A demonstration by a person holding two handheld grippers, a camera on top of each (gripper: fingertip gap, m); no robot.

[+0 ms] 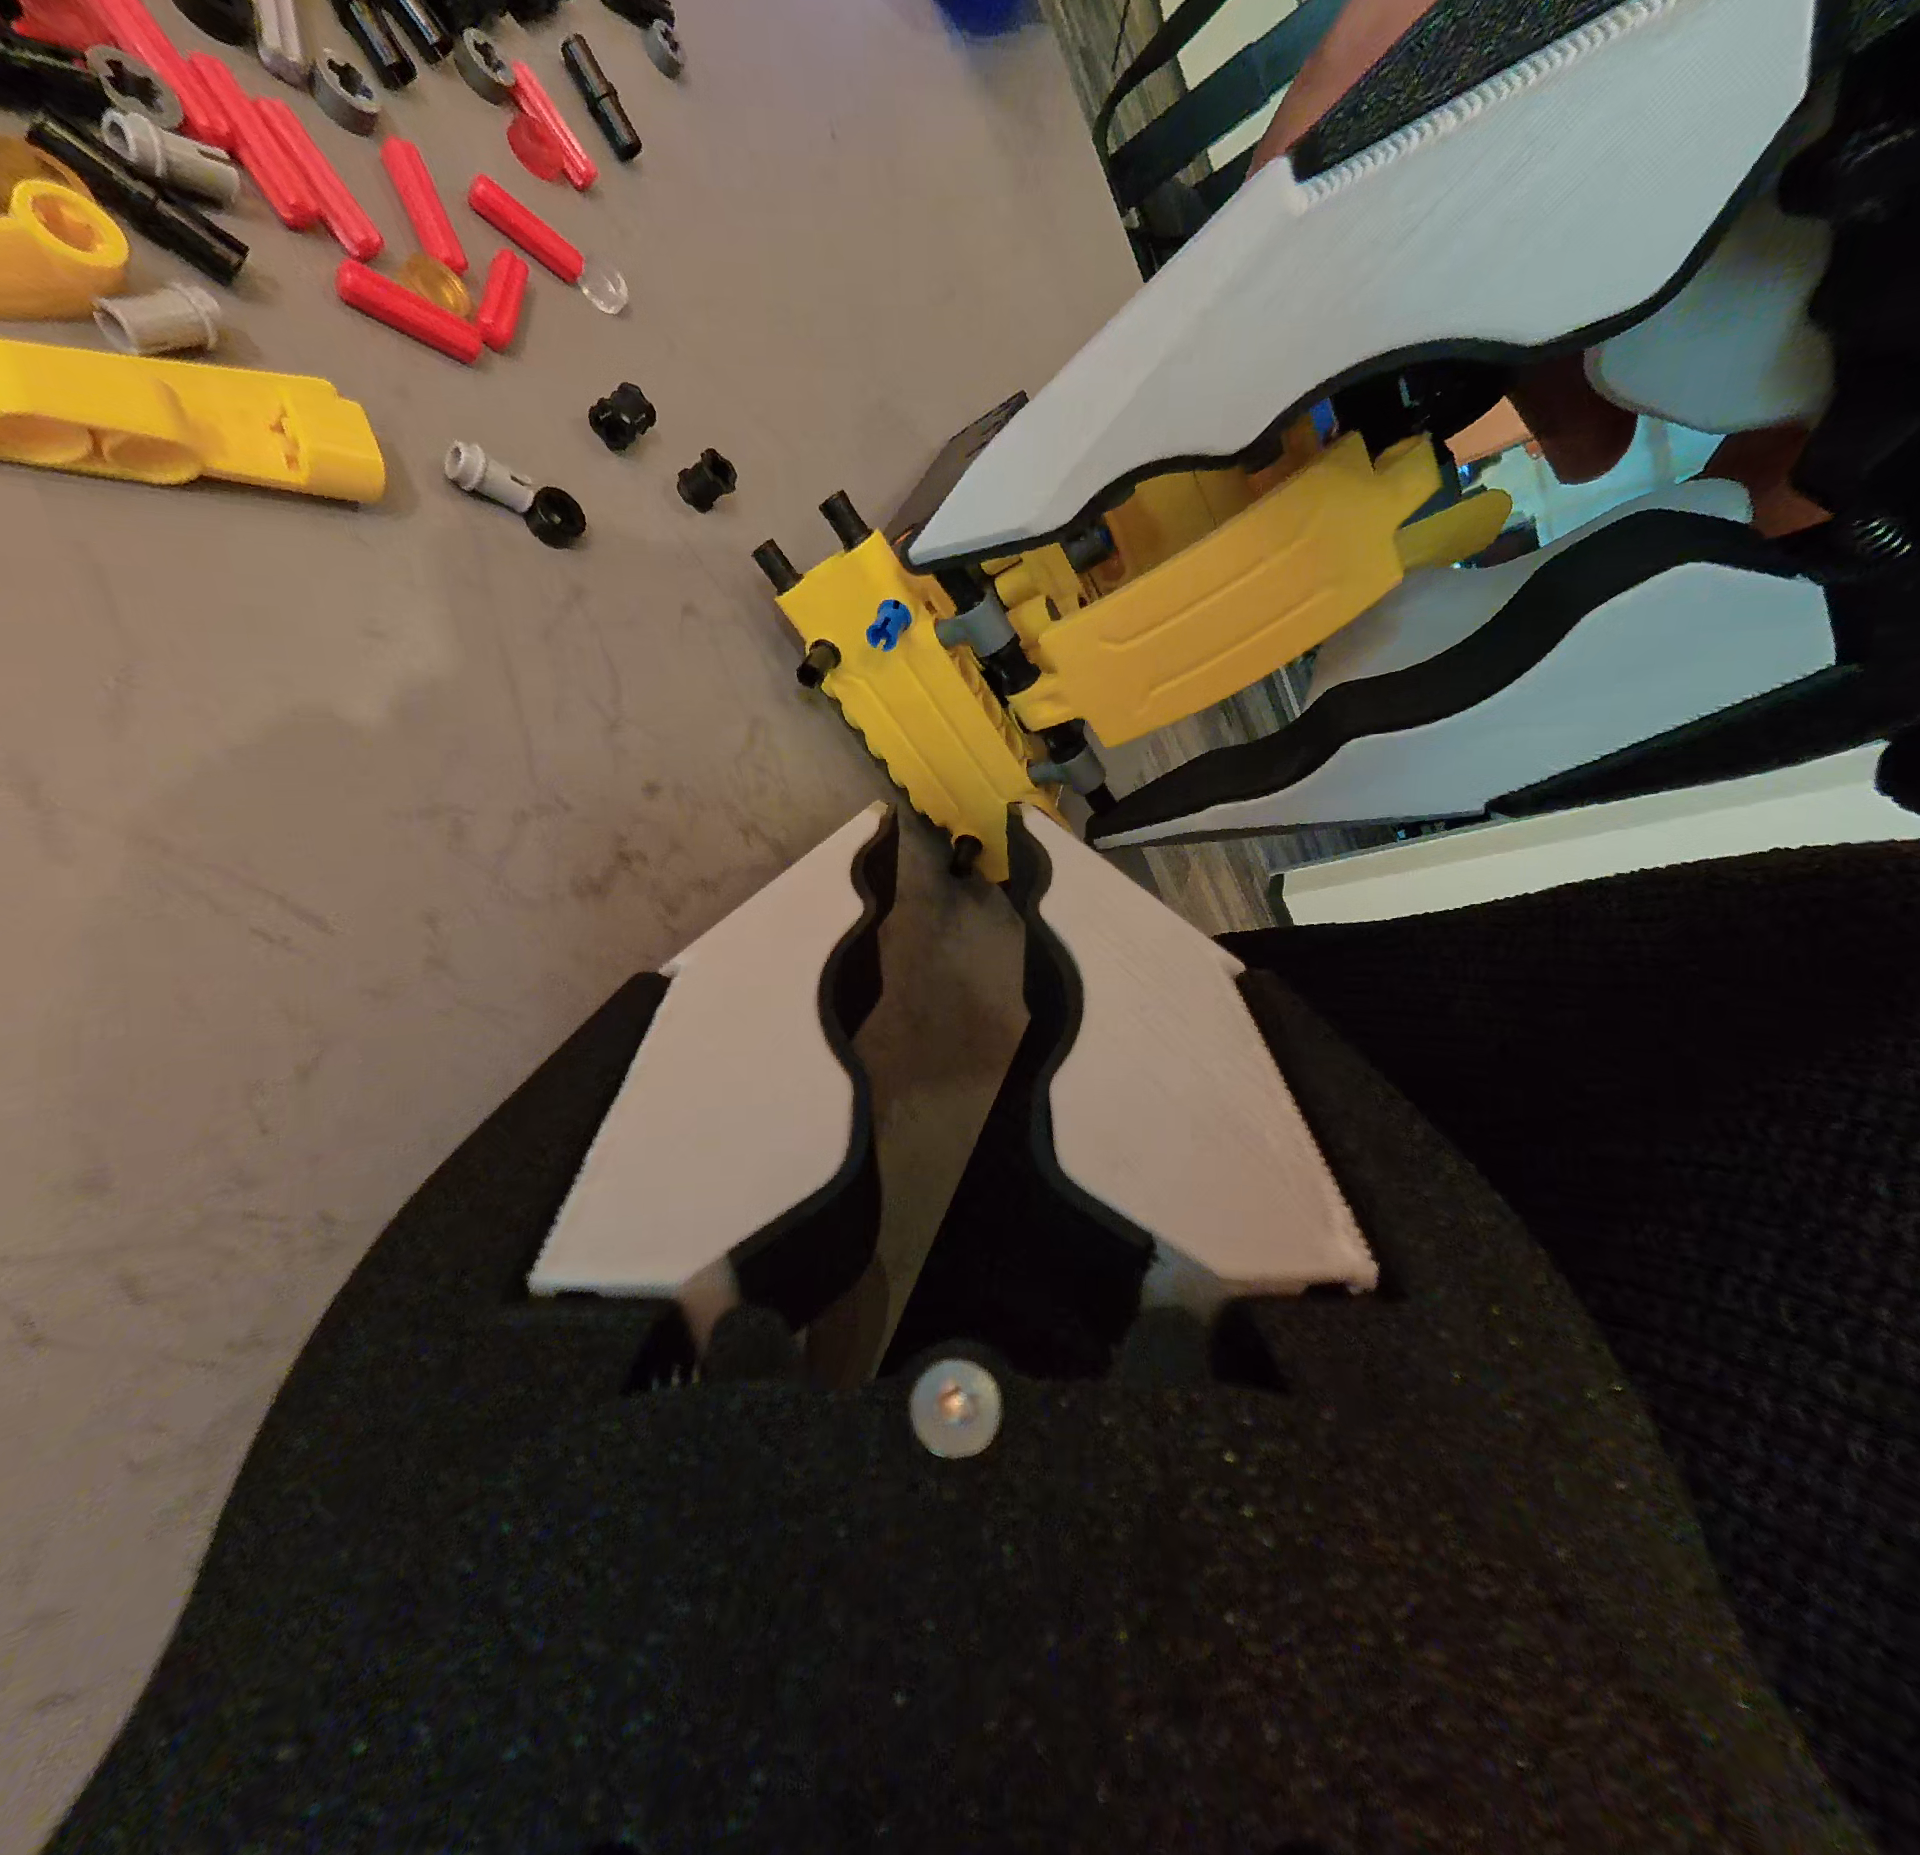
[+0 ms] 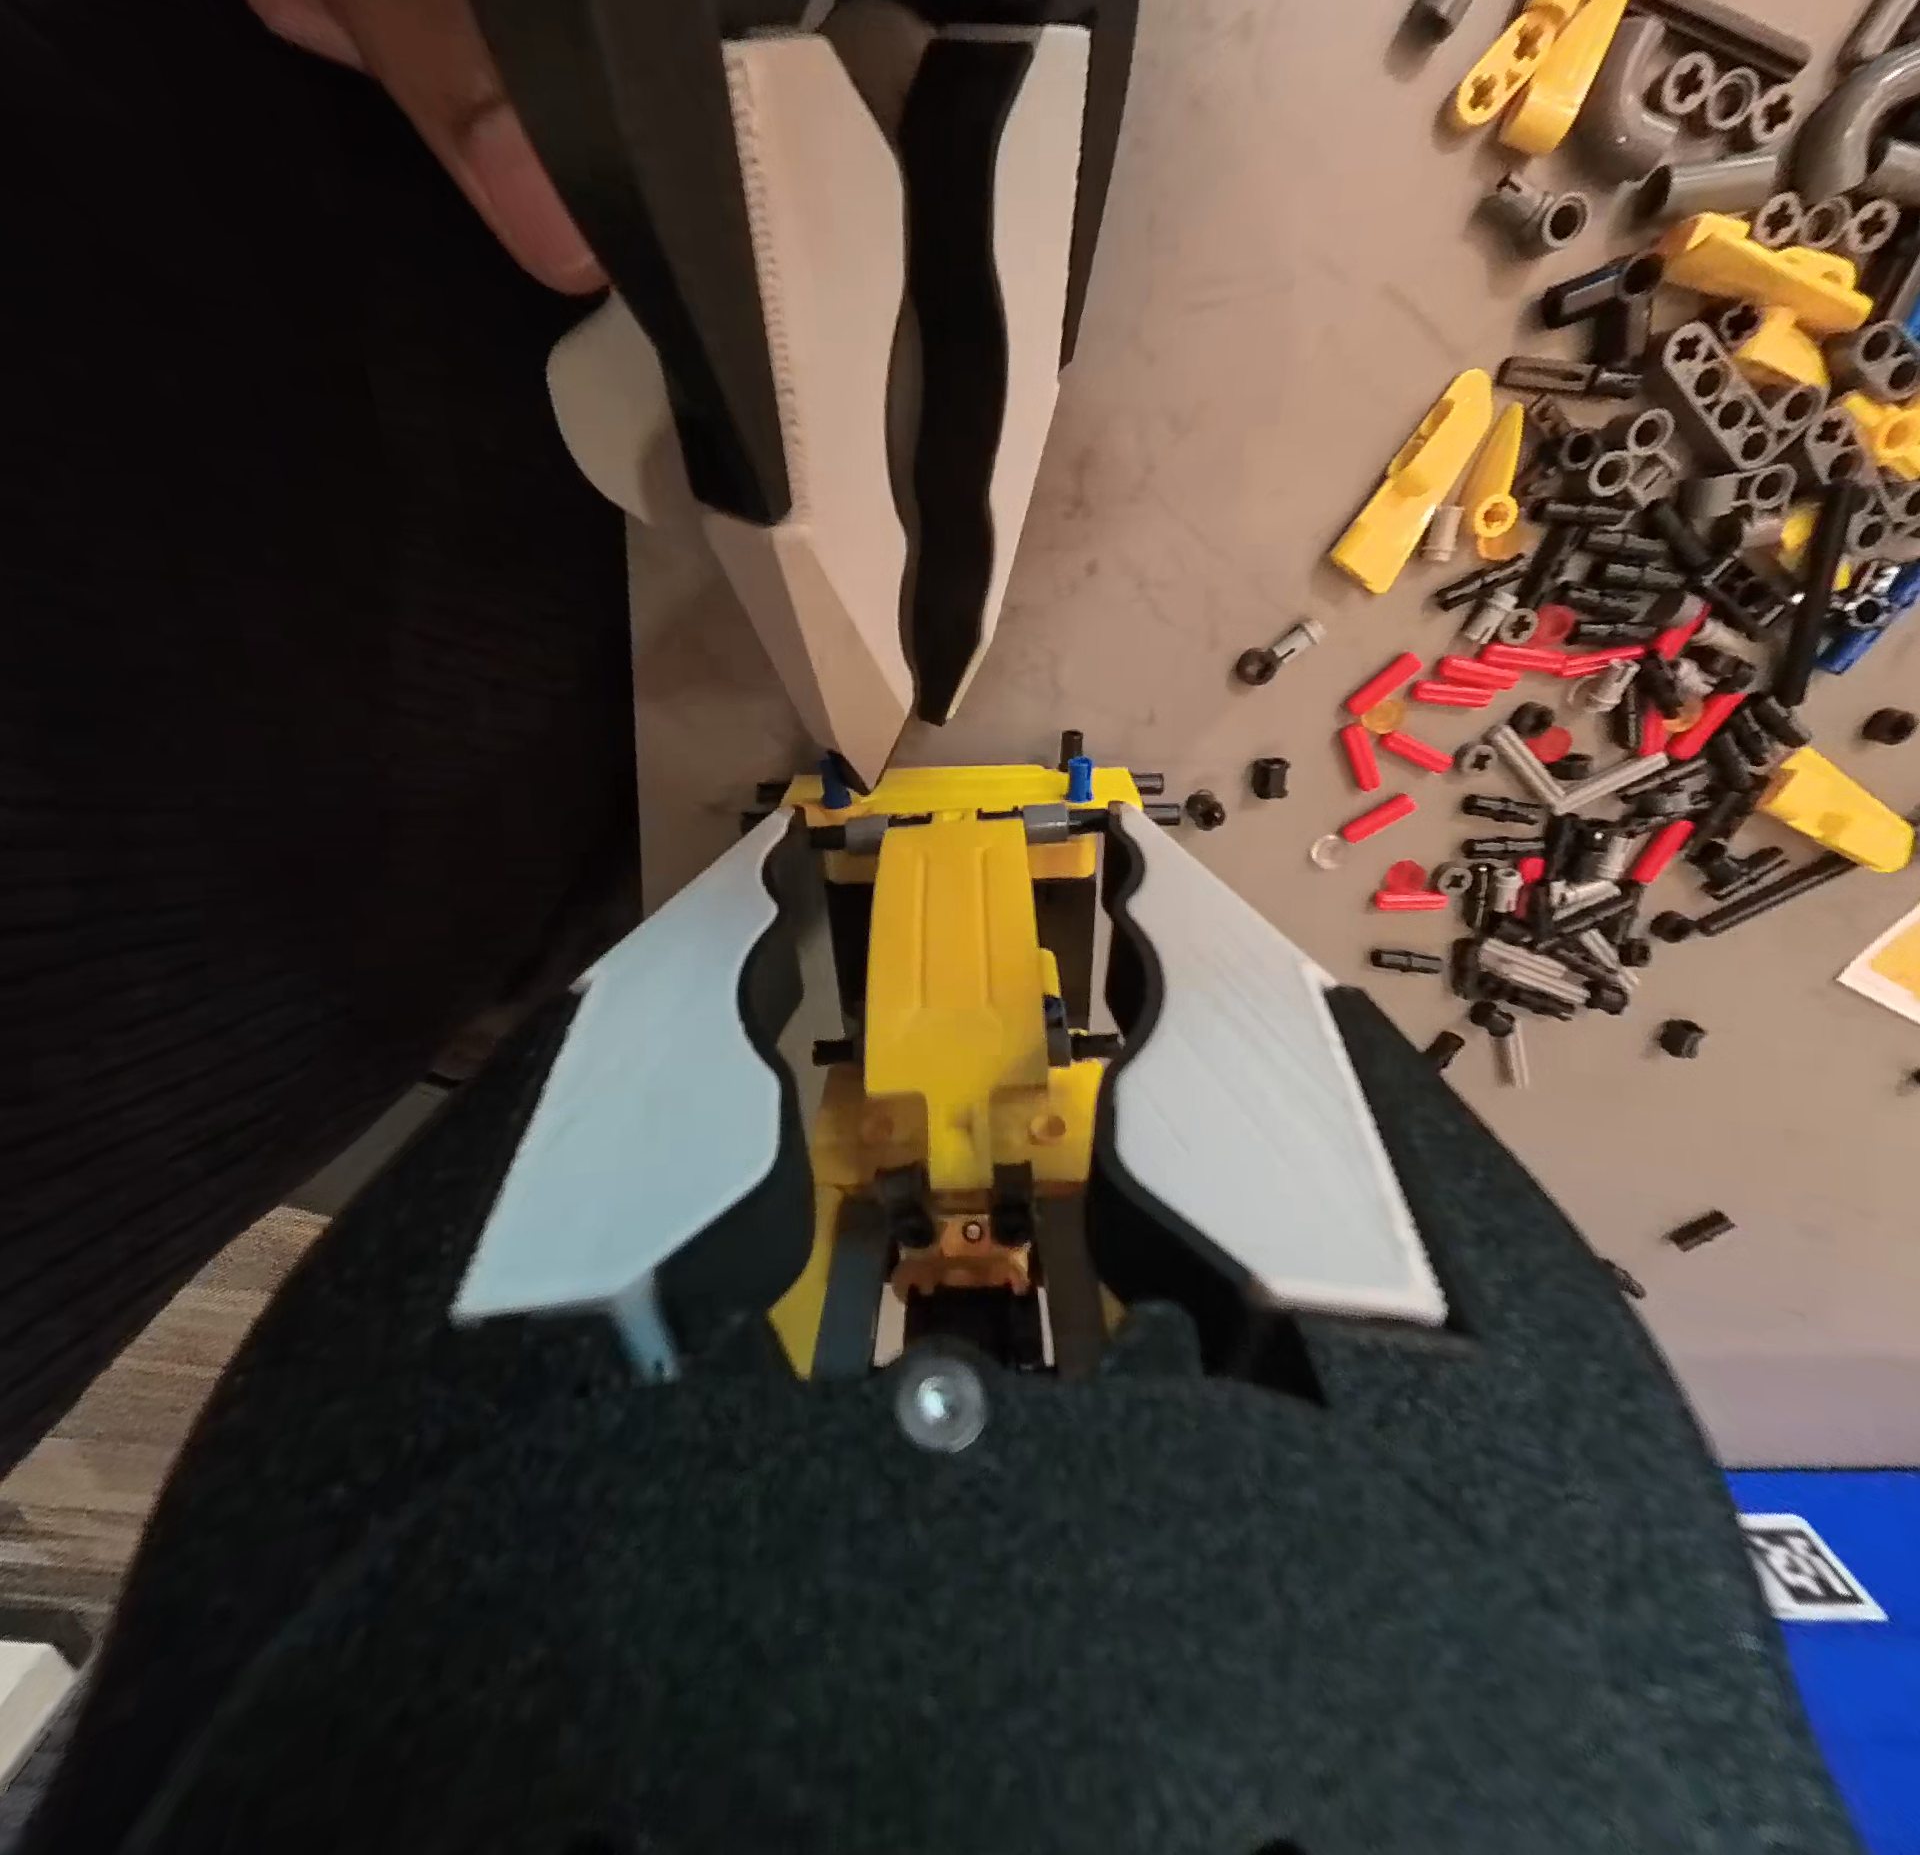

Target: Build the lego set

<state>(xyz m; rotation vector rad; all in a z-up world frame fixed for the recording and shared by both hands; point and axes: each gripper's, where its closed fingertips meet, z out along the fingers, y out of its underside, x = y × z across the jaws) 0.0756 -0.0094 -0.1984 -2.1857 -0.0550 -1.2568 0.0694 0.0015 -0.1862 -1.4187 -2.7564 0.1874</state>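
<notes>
Right wrist view: a half-built yellow brick model (image 2: 951, 984) sits clamped between the right gripper (image 2: 951, 829) fingers at the table (image 2: 1195, 455) edge.
Loose pieces (image 2: 1621, 683) lie unused nearby; left gripper (image 1: 951, 823), narrowly parted, tips nipping the model's end by a black pin (image 1: 964, 853).

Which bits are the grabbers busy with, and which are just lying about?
In use: yellow model, right gripper around it, left gripper at its corner.
Lying about: red pegs, black bushes, long yellow piece, grey connectors.
</notes>
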